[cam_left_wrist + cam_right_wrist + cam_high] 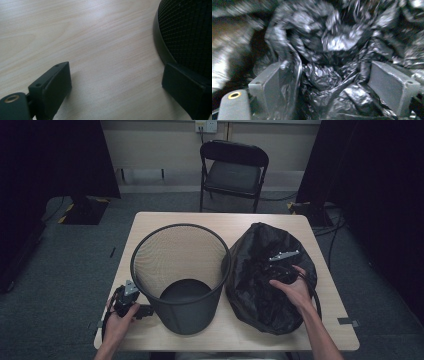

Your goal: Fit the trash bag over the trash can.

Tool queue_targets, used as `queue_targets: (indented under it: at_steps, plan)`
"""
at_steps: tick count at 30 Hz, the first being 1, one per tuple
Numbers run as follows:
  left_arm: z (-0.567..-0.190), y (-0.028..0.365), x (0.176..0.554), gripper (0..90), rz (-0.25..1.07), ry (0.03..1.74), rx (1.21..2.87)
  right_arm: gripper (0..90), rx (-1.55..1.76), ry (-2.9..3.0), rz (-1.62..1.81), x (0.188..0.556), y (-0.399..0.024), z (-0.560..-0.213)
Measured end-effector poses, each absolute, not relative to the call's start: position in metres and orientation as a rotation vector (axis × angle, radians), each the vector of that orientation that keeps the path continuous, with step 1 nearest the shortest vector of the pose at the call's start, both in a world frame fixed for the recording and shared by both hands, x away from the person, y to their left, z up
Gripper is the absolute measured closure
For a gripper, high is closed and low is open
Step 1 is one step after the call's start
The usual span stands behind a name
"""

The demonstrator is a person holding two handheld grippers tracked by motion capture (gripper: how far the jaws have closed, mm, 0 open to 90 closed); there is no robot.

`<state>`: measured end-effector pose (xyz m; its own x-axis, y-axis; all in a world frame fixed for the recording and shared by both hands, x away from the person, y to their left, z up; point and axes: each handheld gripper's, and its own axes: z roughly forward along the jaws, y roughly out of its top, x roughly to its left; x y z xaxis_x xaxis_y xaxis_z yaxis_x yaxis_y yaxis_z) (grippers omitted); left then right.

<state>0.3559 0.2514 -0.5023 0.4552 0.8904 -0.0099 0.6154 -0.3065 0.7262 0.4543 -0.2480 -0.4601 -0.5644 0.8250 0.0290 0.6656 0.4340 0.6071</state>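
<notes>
Black bag (332,75) — crumpled between right gripper (334,77) wide jaws | unclamped

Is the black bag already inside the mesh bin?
No: the black bag lies crumpled on the table beside the mesh bin, whose inside is bare.

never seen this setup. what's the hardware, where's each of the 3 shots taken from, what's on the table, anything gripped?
No robot arm here: a person holds a two-jaw gripper in each hand. The high view looks down from above the person's side of the table. The other two views come from cameras riding on each gripper, looking along its black jaws.

On the table stand a black mesh wastebasket and, to its right, a crumpled black plastic bag.

The left gripper rests low by the wastebasket's base, jaws wide apart over bare wood, gripping nothing. The right gripper is pushed into the bag; its jaws stand wide with loose plastic folds between them, not pinched.
</notes>
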Motion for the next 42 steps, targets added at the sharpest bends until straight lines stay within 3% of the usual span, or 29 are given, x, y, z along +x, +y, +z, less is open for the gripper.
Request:
queue_targets:
  at_steps: [6, 14, 16, 18, 21, 25, 42]
  plan:
    - [-0.502, 0.252, 0.356, 8.0, 0.528, 1.251, 2.039, 10.7, 1.288, 2.429, 0.818, 0.46, -0.25, -0.486]
    - [-0.502, 0.252, 0.356, 8.0, 0.529, 1.251, 2.039, 9.4, 1.31, 2.401, 0.761, 0.458, -0.247, -0.486]
    - [-0.502, 0.251, 0.356, 8.0, 0.53, 1.253, 2.04, 17.7, 1.308, 2.392, 0.769, 0.457, -0.247, -0.486]
    - [-0.502, 0.251, 0.356, 8.0, 0.53, 1.252, 2.04, 41.0, 1.294, 2.372, 0.817, 0.454, -0.248, -0.483]
    - [-0.502, 0.251, 0.356, 8.0, 0.529, 1.251, 2.039, 59.5, 1.289, 2.346, 0.846, 0.451, -0.25, -0.483]
    - [-0.502, 0.251, 0.356, 8.0, 0.529, 1.251, 2.039, 72.6, 1.299, 2.3, 0.885, 0.446, -0.255, -0.485]
    - [-0.502, 0.252, 0.356, 7.7, 0.527, 1.251, 2.038, 76.1, 1.299, 2.226, 1.114, 0.421, -0.275, -0.456]
